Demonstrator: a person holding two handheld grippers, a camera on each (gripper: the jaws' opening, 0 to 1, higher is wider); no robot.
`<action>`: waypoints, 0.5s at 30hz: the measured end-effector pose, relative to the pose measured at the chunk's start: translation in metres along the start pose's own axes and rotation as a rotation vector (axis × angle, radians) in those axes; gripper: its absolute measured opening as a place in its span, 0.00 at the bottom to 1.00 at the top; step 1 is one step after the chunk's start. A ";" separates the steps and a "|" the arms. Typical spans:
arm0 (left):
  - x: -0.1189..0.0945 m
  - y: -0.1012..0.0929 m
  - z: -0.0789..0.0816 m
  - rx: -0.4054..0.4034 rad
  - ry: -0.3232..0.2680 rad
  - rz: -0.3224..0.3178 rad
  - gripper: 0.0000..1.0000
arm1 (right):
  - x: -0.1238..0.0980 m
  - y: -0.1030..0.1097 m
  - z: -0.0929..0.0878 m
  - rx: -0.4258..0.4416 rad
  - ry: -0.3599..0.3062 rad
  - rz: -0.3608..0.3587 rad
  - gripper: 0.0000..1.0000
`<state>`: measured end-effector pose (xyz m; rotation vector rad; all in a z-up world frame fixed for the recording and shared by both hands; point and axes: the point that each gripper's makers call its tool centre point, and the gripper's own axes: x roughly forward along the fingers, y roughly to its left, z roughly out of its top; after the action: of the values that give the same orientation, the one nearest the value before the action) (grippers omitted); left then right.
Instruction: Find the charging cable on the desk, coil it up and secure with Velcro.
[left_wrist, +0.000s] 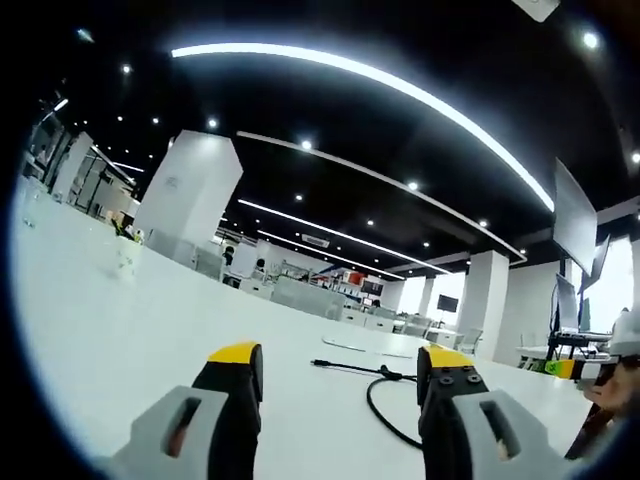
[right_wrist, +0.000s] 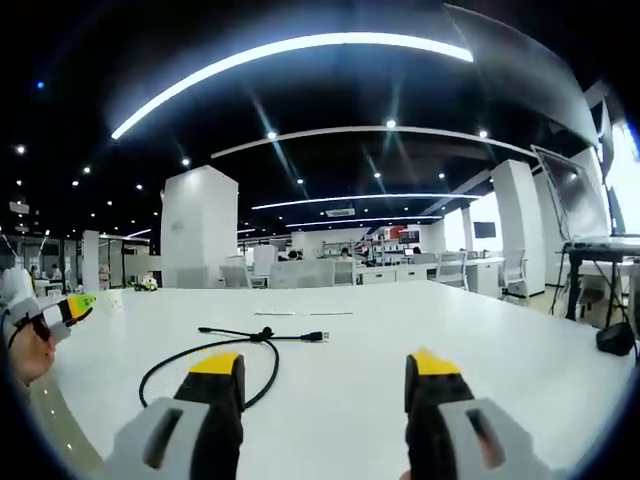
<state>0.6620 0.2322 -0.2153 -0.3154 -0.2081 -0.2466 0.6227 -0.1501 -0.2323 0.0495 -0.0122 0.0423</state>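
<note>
Cable first: the black charging cable (right_wrist: 225, 352) lies loose on the white desk (right_wrist: 400, 330), one end with a plug pointing away, the rest curving in an open loop — uncoiled. In the right gripper view it sits just ahead of the left jaw; the right gripper (right_wrist: 325, 375) hangs above the desk, jaws spread, holding nothing. In the left gripper view the cable (left_wrist: 375, 385) runs between the spread jaws of the left gripper (left_wrist: 340, 365) — also empty.
</note>
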 end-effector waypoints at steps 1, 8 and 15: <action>-0.002 0.001 -0.001 0.002 0.000 0.007 0.63 | -0.001 -0.001 -0.001 0.004 -0.001 0.000 0.64; -0.018 0.010 -0.005 0.007 0.011 0.037 0.63 | -0.003 0.005 -0.009 0.029 0.010 0.029 0.61; -0.031 0.020 -0.001 0.028 -0.005 0.066 0.63 | -0.011 0.012 -0.007 0.011 0.002 0.020 0.59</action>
<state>0.6387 0.2570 -0.2295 -0.2951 -0.2056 -0.1773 0.6110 -0.1379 -0.2390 0.0603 -0.0108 0.0627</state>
